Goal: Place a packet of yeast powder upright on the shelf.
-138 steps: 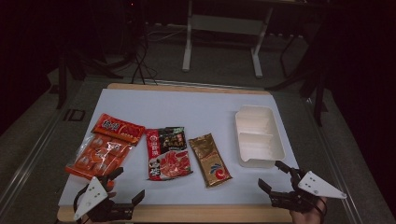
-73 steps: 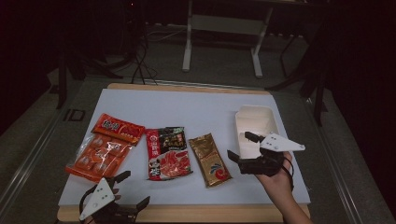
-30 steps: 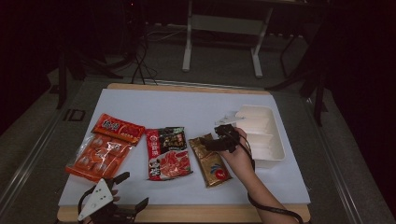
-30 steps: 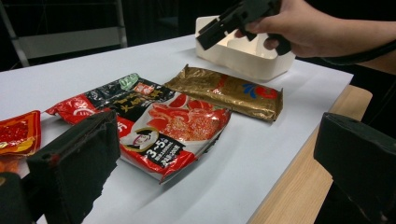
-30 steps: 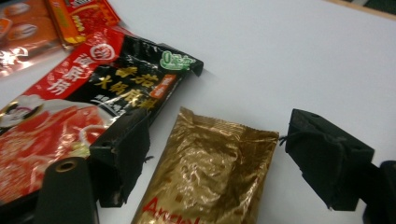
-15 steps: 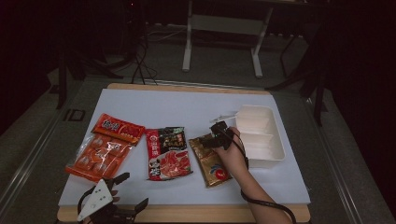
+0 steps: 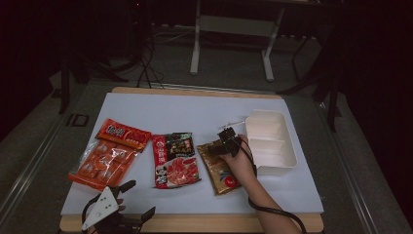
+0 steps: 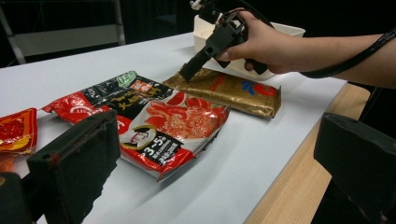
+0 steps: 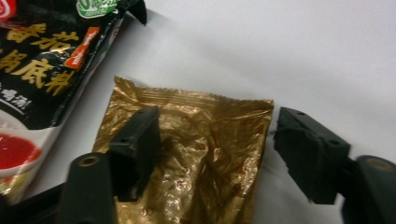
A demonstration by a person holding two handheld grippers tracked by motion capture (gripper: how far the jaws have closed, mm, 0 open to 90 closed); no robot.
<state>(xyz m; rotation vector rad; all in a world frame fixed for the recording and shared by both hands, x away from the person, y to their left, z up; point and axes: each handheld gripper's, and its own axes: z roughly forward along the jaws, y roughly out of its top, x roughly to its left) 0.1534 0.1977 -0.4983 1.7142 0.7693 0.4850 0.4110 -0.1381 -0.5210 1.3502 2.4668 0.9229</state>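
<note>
Looking down from the high view, we see our right tongs [image 7: 225, 141] lowered onto the top end of the crinkled gold foil packet [image 7: 220, 168], which lies on the white table [image 7: 195, 109] just beside the white plastic tray [image 7: 272, 141]. Our left tongs [image 7: 131, 202] hang released at the near edge. From the left gripper view, one black tip meets the foil. Through the right gripper view, jaws straddle the packet's top, just been closing, not clamped.

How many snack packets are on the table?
4: an orange-red packet far left, a clear bag of orange pieces below it, a red-black packet in the middle, and a gold packet beside the white tray.
</note>
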